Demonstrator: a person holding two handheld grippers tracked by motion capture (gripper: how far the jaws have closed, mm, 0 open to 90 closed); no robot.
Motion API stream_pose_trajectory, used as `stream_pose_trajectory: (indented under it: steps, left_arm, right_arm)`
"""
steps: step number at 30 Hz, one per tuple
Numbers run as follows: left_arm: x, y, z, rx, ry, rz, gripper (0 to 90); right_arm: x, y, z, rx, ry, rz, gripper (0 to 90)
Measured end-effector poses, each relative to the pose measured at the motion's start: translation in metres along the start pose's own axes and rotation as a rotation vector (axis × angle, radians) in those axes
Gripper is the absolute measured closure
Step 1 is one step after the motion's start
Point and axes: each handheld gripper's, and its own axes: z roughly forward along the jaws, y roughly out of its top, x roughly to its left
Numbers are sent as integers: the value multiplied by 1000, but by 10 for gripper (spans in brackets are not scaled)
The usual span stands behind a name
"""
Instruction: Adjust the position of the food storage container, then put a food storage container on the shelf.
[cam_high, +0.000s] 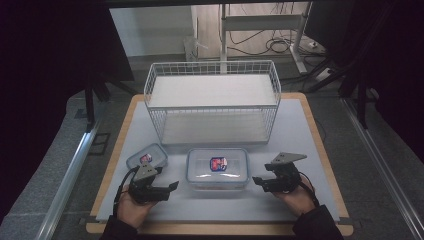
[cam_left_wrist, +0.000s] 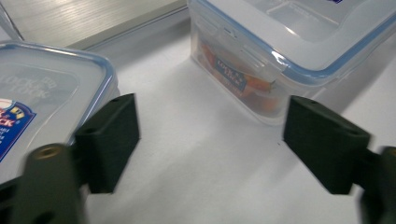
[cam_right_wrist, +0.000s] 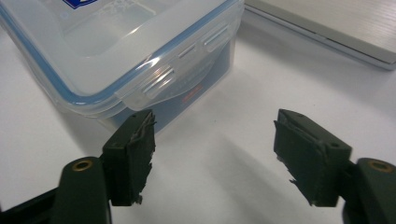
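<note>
Both hand-held grippers, left and right, gape empty beside the lidded large container at centre frame; wire basket above holds nothing yet.

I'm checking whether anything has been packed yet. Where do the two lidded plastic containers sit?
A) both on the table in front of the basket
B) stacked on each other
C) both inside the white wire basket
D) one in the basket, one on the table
A: the large container and the small container sit side by side on the table, in front of the wire basket.
</note>
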Motion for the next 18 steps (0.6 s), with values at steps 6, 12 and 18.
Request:
stream_pose_trajectory:
  steps: [6,12,18]
  left_arm:
    - [-3,2,4,15,-16,13,97]
    - [-2,3,10,12,-32,12,35]
    - [-1,15,12,7,-71,-27,24]
  right_arm:
    - [-2,1,-2,-33,-9,15,214]
    - [-1,1,-1,-29,-4,10,150]
    - [-1,4,-2,-32,17,17,118]
